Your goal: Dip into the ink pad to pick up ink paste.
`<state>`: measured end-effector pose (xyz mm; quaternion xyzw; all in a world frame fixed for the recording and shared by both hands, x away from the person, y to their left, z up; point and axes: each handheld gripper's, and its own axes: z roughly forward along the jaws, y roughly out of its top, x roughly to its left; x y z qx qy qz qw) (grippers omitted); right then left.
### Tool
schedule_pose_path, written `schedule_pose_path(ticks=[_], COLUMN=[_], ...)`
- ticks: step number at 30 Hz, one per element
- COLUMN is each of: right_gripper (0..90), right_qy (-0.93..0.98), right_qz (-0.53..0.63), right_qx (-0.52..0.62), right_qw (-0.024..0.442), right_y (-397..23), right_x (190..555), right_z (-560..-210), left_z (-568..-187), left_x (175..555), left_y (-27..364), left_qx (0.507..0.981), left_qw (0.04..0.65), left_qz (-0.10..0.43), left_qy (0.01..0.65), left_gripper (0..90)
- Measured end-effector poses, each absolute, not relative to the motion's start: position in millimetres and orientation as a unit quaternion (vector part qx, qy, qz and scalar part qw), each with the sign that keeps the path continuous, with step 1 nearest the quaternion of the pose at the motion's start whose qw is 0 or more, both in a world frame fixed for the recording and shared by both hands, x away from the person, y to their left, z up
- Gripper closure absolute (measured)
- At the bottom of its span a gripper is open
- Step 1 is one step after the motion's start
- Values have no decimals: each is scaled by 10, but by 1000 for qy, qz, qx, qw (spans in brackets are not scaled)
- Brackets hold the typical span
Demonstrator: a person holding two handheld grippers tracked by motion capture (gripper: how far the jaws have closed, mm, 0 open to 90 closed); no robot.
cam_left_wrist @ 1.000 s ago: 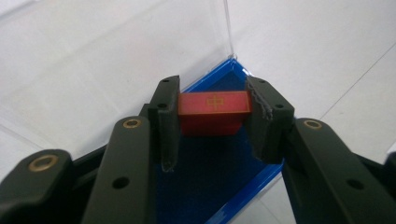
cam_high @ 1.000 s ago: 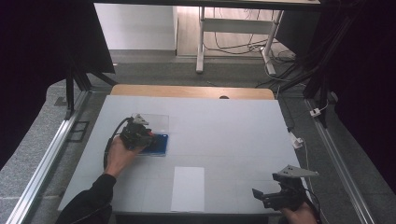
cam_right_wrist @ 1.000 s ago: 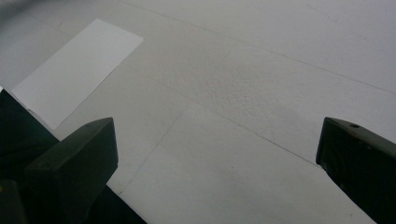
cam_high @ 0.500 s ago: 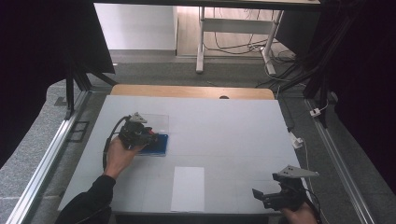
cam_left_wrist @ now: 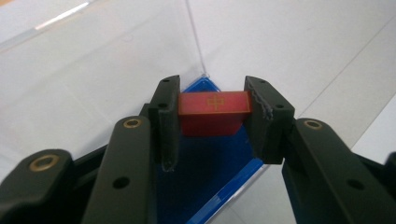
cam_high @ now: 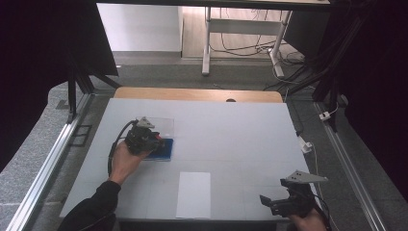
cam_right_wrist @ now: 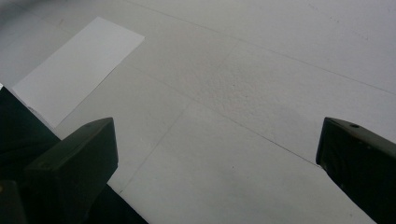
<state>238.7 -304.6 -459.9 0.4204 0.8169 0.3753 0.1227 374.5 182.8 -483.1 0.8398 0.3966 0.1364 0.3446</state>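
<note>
Little has shifted: left tool (cam_left_wrist: 212,123) remains clamped on red block (cam_left_wrist: 214,112) over blue tray (cam_high: 161,150). Right tool (cam_high: 284,204) idles, jaws wide, above worktop (cam_high: 240,139); likely lift-out pending.

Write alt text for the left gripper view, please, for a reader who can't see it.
Two black fingers of the left gripper close on a small red block marked with a thin gold cross, above a blue tray. A clear plastic wall stands behind it, on a white table.
</note>
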Motion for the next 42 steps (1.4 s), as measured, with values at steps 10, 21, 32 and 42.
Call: schedule_pose_path(ticks=[10, 21, 32, 42], right_gripper=[0, 0, 0, 0], right_qy=[817, 818, 819, 821], right_qz=[375, 376, 374, 370], right_qx=[420, 418, 417, 416], right_qw=[122, 124, 124, 125], right_y=[-3040, -3039, -3031, -3027], right_x=[2384, 2381, 2379, 2381], right_z=[-4599, -4599, -4600, -4599], left_z=[-4913, -4978, -5033, -5031], left_x=[3735, 3712, 3660, 3606], left_y=[1703, 1665, 1686, 1607], left_qx=[856, 866, 860, 861], left_qw=[324, 303, 319, 302], left_qz=[129, 128, 141, 165], left_qy=[381, 377, 373, 375], left_gripper=[581, 582, 587, 589])
